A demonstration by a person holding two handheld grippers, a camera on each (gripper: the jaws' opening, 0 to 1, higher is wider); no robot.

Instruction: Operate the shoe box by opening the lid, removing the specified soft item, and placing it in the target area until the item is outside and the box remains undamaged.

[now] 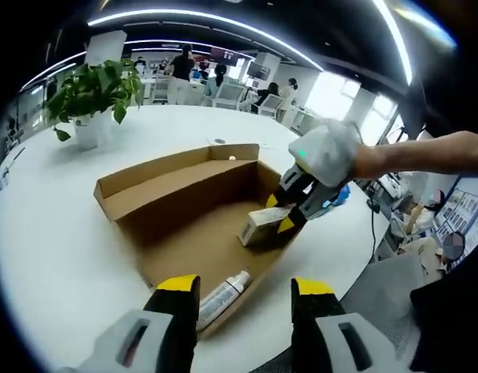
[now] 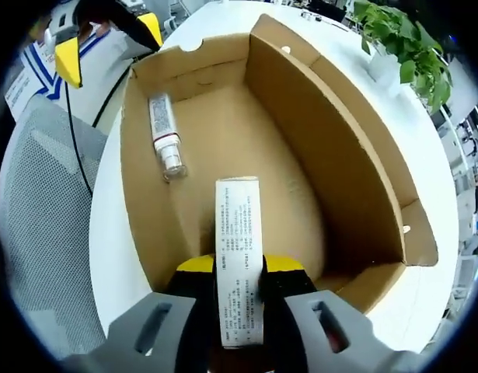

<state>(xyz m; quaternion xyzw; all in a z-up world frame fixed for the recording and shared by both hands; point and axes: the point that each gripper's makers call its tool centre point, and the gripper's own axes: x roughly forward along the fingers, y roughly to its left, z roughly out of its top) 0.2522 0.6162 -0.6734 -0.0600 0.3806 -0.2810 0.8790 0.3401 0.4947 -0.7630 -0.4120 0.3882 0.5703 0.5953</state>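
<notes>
The right gripper (image 2: 239, 268) clenches the small carton (image 2: 239, 256) inside the open shoe box (image 2: 332, 148), ready for lifting out. The left gripper (image 1: 245, 291) hovers released at the rim, likely steadying.

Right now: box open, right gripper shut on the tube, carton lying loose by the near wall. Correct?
Swapped. The right gripper is shut on the carton; the tube lies loose in the box, as the right gripper view shows. The box is open.
</notes>
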